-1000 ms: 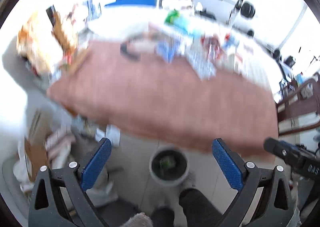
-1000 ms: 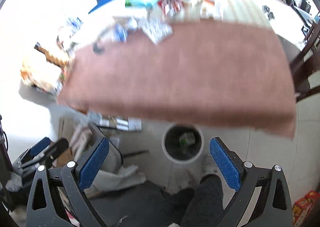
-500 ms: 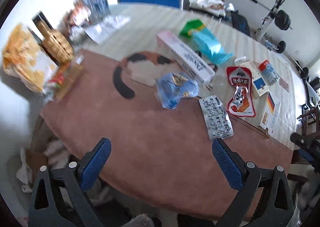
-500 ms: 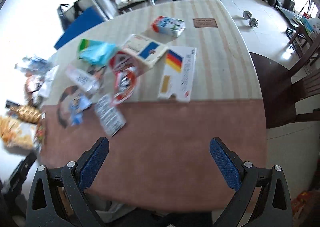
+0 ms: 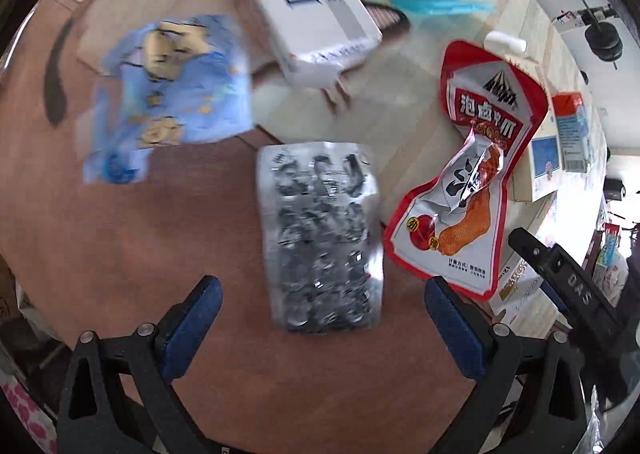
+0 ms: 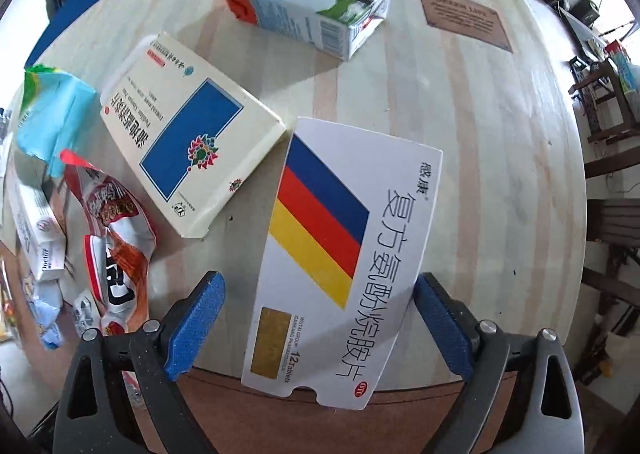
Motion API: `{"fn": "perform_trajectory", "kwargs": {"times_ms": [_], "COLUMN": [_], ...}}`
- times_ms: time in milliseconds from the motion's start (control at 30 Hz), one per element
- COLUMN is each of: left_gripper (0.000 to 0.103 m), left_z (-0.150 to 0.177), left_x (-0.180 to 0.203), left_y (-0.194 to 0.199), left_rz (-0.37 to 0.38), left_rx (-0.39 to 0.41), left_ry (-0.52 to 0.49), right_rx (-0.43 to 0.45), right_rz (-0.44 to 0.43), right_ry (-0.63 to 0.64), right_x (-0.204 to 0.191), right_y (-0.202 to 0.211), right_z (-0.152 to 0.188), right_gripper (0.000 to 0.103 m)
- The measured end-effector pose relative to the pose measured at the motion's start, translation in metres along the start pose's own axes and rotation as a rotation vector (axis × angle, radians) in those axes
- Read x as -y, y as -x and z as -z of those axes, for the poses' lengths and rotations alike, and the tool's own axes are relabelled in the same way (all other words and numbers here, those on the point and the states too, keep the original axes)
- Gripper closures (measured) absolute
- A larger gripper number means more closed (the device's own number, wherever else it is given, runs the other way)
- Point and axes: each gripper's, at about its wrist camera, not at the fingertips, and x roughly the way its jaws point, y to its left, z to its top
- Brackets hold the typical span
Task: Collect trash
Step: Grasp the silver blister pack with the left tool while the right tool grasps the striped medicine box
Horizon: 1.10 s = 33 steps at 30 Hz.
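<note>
Both grippers are hovering with jaws spread wide, holding nothing. The right gripper (image 6: 316,324) is lining up over the flattened striped medicine box (image 6: 340,254) on the table (image 6: 480,114); it should straddle the narrow width. The left gripper (image 5: 320,322) is framing the silver blister pack (image 5: 320,234), blurred; contact is impossible to judge.

blister sheet (image 5: 320,238) on the table (image 6: 480,134) — snack pouch (image 5: 472,182) right, crumpled wrapper (image 5: 168,94) left, long box (image 5: 308,2) behind
</note>
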Motion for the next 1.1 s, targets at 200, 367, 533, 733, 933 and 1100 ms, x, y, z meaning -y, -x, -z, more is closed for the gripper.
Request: {"fn": "perform_trajectory", "kwargs": {"times_ms": [200, 367, 533, 733, 933, 1100], "left_gripper": [0.001, 0.013, 0.034, 0.049, 0.044, 0.042], "left_z": [0.006, 0.011, 0.018, 0.044, 0.055, 0.029], "left_x": [0.011, 0.015, 0.007, -0.022, -0.042, -0.043], "left_y": [-0.011, -0.01, -0.001, 0.006, 0.005, 0.016], "left_rz": [-0.018, -0.042, -0.051, -0.048, -0.015, 0.079], "left_rx": [0.009, 0.046, 0.075, 0.067, 0.063, 0.079], "left_ry": [-0.025, -0.044, -0.062, -0.085, -0.037, 0.032], "right_rx": [0.038, 0.033, 0.027, 0.063, 0.054, 0.051], "right_rz": [0.015, 0.021, 0.019, 0.028, 0.005, 0.002], "right_ry": [0.108, 0.137, 0.139, 0.155, 0.16, 0.131], "right_x": [0.003, 0.025, 0.032, 0.031, 0.027, 0.026], "right_y": [0.008, 0.01, 0.006, 0.003, -0.002, 0.006], "right_z": [0.014, 0.018, 0.009, 0.006, 0.022, 0.02], "right_gripper": [0.022, 0.021, 0.02, 0.021, 0.022, 0.021]}}
